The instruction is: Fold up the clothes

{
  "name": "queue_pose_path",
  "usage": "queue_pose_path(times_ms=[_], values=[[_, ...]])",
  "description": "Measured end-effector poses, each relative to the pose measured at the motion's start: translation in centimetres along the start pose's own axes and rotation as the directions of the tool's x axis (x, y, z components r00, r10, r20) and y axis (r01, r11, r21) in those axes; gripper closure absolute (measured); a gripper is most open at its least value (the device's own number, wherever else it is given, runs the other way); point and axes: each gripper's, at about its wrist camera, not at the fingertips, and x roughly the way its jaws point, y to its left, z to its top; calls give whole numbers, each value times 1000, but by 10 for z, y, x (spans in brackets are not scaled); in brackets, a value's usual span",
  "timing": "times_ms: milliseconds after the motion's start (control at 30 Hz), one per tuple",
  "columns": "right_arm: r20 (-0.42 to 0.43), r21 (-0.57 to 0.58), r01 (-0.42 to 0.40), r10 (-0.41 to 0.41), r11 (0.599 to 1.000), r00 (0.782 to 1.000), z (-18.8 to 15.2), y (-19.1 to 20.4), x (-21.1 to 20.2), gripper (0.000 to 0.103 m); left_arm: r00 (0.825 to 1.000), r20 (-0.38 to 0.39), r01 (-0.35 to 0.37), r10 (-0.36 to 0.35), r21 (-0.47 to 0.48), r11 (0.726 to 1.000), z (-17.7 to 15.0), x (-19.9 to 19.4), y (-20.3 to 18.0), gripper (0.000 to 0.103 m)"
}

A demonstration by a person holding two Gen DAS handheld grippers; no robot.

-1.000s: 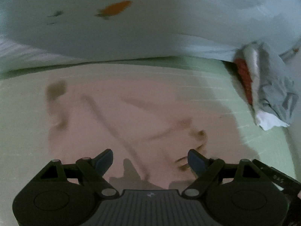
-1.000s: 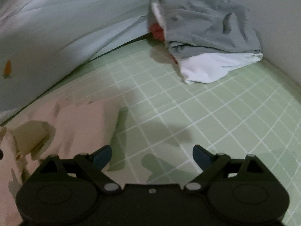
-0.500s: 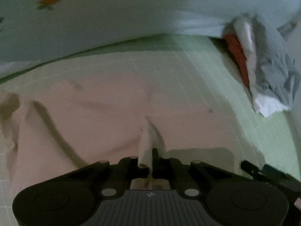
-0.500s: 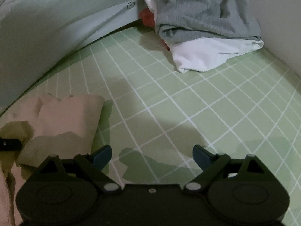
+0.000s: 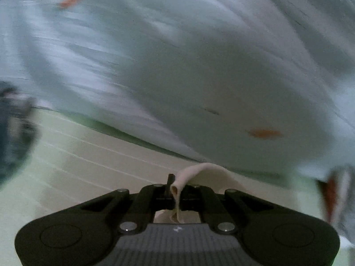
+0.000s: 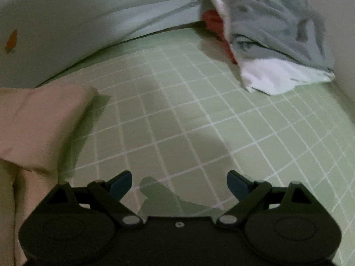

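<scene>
- The left gripper [image 5: 176, 196] is pinched tight on a bit of the pink cloth [image 5: 206, 173]. A thin fold of it sticks up between the fingers and curls over to the right.
- The left view is very blurry, so I cannot see how much of the cloth hangs from it.
- Past the left gripper I see the green sheet [image 5: 88, 155] and the big pale blanket [image 5: 177, 66] with little carrots on it.
- In the right view, most of the cloth [image 6: 37, 124] lies on the sheet [image 6: 188, 122]. It is off to the left of the right gripper [image 6: 179, 182] and a little ahead of it.
- The cloth looks doubled over there, with one corner pointing to the right. Its long side seems to run from near the gripper away toward the blanket [image 6: 66, 22], but I cannot be sure.
- The right gripper holds nothing. Its fingers are spread wide over bare sheet.
- I think the right gripper has to go left to reach the cloth's loose edge. The left gripper is the nearer one, since it already has hold.
- Far right, by the wall, there is a pile [image 6: 273, 40] of gray, white and red clothes, well away from both grippers.
</scene>
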Motion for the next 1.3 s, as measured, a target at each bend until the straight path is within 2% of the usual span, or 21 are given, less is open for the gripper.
queue_pose_path(times_ms=[67,167,200,233,267,300,333,367,433,533,600,667,800,967,1067,1133,1300], values=[[1,-32,1,-1,999,1000,0,8,-3,10,998,14,-64,64,-23,998,0,2,30,100],[5,-62,6,-6,998,1000,1,16,-7,10,993,-5,-115,115,-84,990,-14,11,66,95],[7,-71,8,-8,997,1000,2,19,-8,10,991,-16,-133,132,-98,986,-20,13,75,88],[8,-81,10,-9,997,1000,2,21,-9,10,987,-36,-162,159,-105,981,-25,16,80,70],[9,-91,12,-11,996,1000,2,24,-11,10,981,-55,-189,184,-111,976,-30,18,85,59],[11,-101,13,-12,995,1000,3,26,-12,10,977,-67,-211,204,-120,970,-33,20,89,39],[12,-111,15,-14,994,1000,3,29,-14,10,974,-65,-224,217,-134,965,-38,18,92,28],[14,-121,17,-15,993,1000,3,32,-15,10,974,-53,-225,219,-154,962,-43,13,95,26],[29,-135,1,3,991,1000,1,35,-21,10,981,-45,-193,188,-189,963,-55,2,98,14],[52,-157,-29,37,987,998,-6,40,-31,3,992,-75,-111,98,-194,975,-73,-9,92,13],[57,-158,-72,82,985,995,-13,43,-38,0,994,-98,-68,51,-183,981,-85,-17,85,13],[54,-158,-125,135,979,989,-21,45,-46,0,993,-115,-44,24,-167,985,-99,-29,74,13],[55,-195,-162,175,967,983,-46,51,-65,0,986,-169,-23,5,-105,994,-119,-50,58,13],[15,-229,-139,147,963,989,-81,58,-80,0,986,-169,9,-9,3,1000,-142,-80,48,13],[-17,-216,-124,123,969,992,-96,58,-84,0,986,-165,27,-24,15,1000,-155,-93,52,13],[-35,-179,-129,125,975,992,-105,54,-84,2,981,-191,36,-32,17,999,-161,-96,56,13],[-42,-133,-125,120,983,992,-117,53,-85,17,975,-220,45,-32,55,998,-174,-106,65,13]])
